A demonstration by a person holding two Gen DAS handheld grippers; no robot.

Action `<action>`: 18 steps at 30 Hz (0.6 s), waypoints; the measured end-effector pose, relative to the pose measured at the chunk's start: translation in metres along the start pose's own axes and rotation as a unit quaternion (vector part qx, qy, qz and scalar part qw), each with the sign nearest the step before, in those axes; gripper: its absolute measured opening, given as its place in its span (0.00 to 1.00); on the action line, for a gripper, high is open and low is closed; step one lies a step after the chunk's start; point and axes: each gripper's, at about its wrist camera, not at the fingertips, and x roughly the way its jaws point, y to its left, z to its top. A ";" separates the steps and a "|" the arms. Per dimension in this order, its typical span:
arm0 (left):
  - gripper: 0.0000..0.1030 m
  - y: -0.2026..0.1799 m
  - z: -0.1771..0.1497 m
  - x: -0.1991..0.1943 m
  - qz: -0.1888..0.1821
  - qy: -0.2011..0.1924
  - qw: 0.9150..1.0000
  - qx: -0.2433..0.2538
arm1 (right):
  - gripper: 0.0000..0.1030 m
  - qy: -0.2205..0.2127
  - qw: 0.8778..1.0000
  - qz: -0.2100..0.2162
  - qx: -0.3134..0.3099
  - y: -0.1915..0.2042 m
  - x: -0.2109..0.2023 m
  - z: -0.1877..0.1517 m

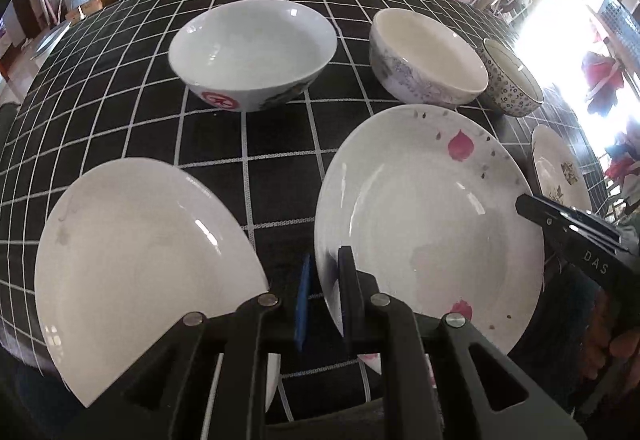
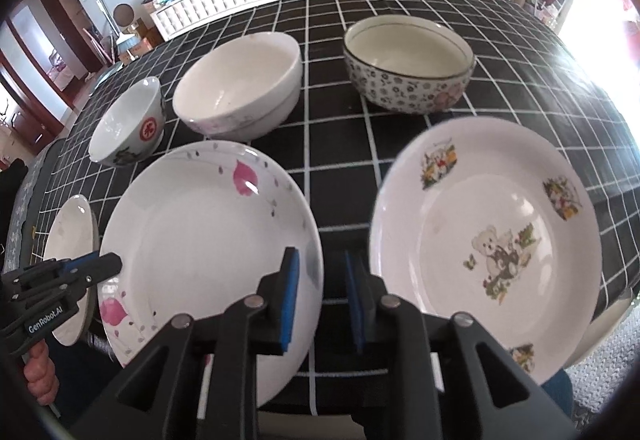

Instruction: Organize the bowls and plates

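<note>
The tablecloth [image 1: 248,175] is black with a white grid. One plate [image 1: 132,252] is plain white; another [image 1: 432,224] is white with pink petals and grey flecks; a third [image 2: 492,240] bears a bear and flower motifs. The bowls — one [image 1: 252,55] white with a red emblem, one [image 2: 408,67] dotted with small dark flowers.

Near left on the checked tablecloth [image 1: 120,87]: a plain white plate [image 1: 136,264]. Near right: a petal-print plate [image 1: 428,232], its near rim between the slightly parted fingers of the left gripper [image 1: 326,296] (contact unclear). At that plate's right rim, the right gripper [image 1: 560,224], fingers close together. Far left, a white bowl with a red mark [image 1: 252,51]. Farther right, a floral bowl [image 1: 424,55], touching or just beside a small patterned bowl [image 1: 512,79]. At right edge, another plate [image 1: 556,167].
</note>
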 end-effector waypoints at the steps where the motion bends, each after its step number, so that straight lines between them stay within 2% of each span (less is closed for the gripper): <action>1: 0.11 -0.001 0.000 0.001 0.002 -0.001 1.000 0.005 | 0.26 0.000 1.000 0.000 -0.001 0.001 0.001 0.001; 6: 0.11 -0.002 0.003 0.005 0.003 0.002 1.000 0.010 | 0.26 -0.004 1.000 0.004 -0.004 0.002 0.004 0.006; 11: 0.11 0.000 0.003 0.006 -0.001 0.003 1.000 0.007 | 0.26 0.013 1.000 0.012 0.006 0.002 0.012 0.004; 15: 0.11 -0.002 0.003 0.006 0.003 0.000 1.000 0.013 | 0.18 0.004 1.000 0.015 0.011 0.001 0.007 -0.001; 18: 0.10 -0.002 0.001 0.004 -0.004 0.000 1.000 0.012 | 0.17 -0.007 1.000 0.005 0.016 0.001 0.000 -0.005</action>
